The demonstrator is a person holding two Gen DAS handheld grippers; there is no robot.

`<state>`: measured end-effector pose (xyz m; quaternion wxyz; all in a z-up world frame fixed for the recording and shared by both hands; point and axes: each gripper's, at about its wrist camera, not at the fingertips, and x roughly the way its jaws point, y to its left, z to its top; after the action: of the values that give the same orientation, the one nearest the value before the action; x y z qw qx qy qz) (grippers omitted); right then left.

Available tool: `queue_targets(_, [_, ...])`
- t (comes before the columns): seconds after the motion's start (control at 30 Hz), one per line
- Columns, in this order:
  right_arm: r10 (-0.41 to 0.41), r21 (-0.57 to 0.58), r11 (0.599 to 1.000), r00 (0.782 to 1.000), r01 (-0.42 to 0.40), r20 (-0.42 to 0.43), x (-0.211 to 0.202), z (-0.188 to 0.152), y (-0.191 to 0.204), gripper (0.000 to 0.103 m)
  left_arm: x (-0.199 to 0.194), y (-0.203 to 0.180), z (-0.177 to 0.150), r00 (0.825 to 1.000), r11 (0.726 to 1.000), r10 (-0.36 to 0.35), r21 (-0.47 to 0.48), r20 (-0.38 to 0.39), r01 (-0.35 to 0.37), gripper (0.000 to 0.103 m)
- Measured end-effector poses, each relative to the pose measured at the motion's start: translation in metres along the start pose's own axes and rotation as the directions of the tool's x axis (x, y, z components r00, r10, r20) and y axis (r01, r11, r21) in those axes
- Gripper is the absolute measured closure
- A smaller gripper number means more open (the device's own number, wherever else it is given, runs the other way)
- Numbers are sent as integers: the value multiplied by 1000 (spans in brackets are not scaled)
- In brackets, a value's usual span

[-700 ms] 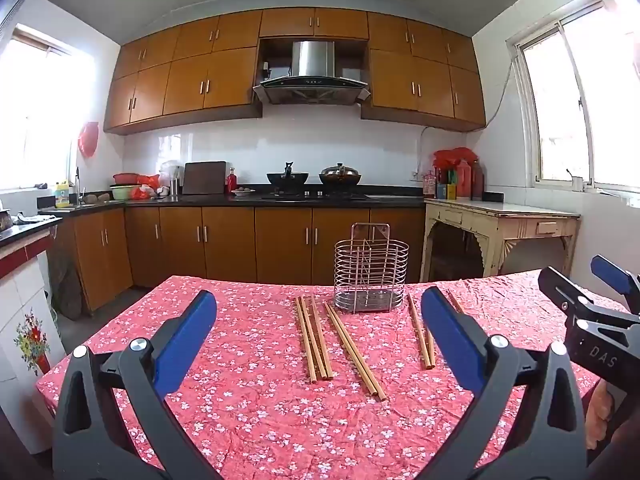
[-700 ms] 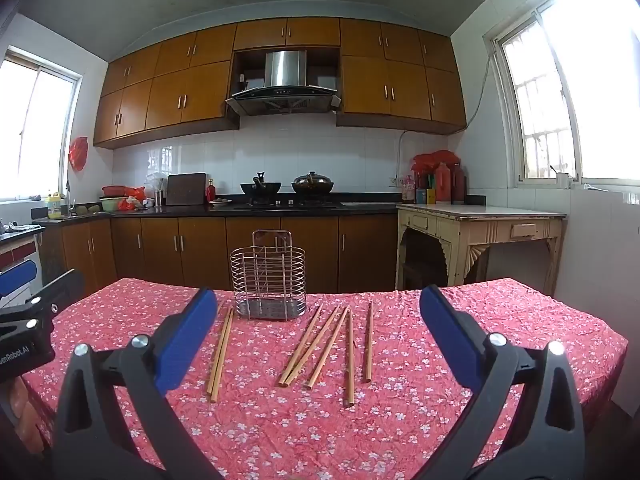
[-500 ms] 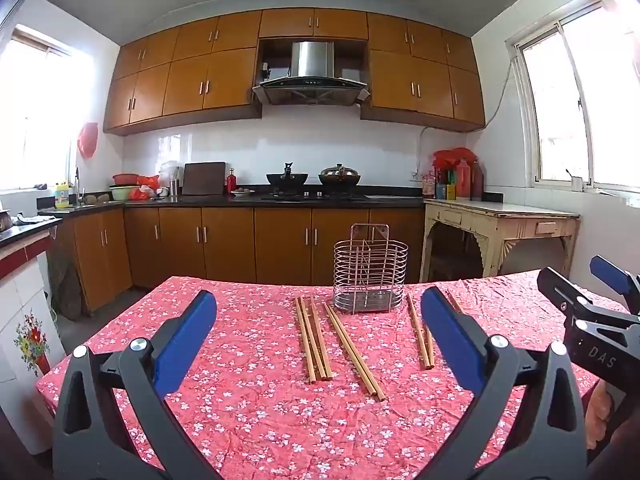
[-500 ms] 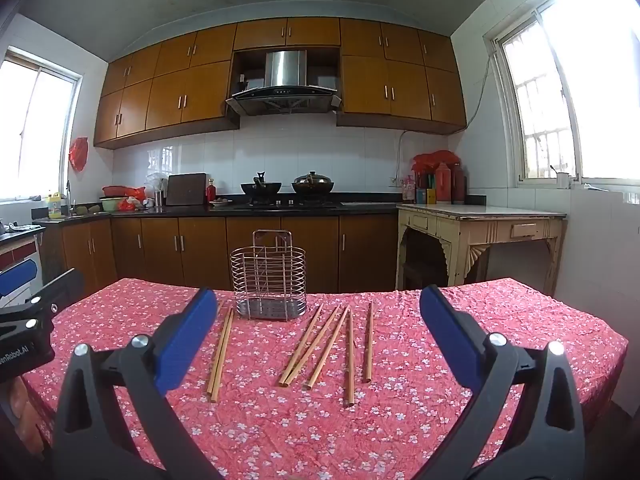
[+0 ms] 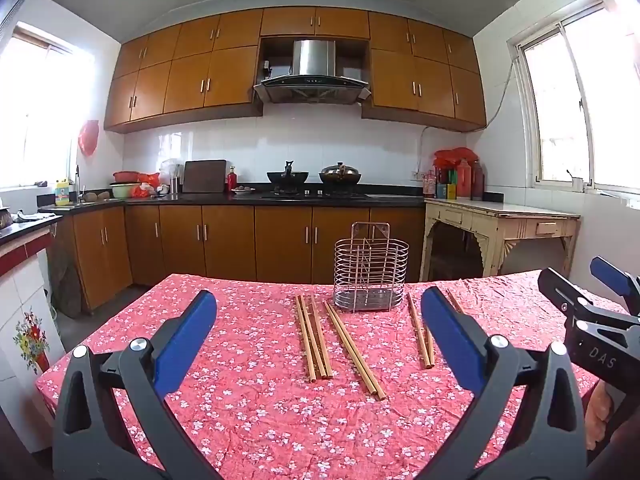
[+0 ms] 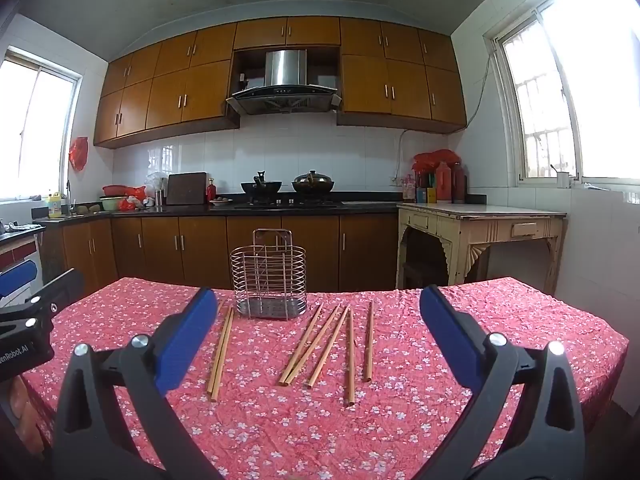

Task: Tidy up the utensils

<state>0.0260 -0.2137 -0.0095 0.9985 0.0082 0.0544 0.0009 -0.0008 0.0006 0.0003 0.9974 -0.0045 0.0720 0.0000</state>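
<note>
Several wooden chopsticks (image 5: 316,340) lie loose on the red floral tablecloth (image 5: 248,392), in front of an empty wire utensil holder (image 5: 370,268). In the right wrist view the chopsticks (image 6: 320,344) lie in groups left and right of the holder (image 6: 269,278). My left gripper (image 5: 318,316) is open and empty, held above the near part of the table. My right gripper (image 6: 318,316) is open and empty too, beside the left one; it shows at the right edge of the left wrist view (image 5: 592,312).
The table's far edge drops off just behind the holder. Kitchen cabinets (image 5: 280,240) and a counter with pots stand beyond. A cream side table (image 5: 500,232) stands at the right wall under a window.
</note>
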Motion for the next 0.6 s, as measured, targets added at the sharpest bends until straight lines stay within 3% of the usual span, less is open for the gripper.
queue_targets(0.6, [2, 2, 1000, 1000, -2, -4, 2, -3, 1, 4, 0, -5, -3, 1000, 1000, -1, -2, -2, 1, 2])
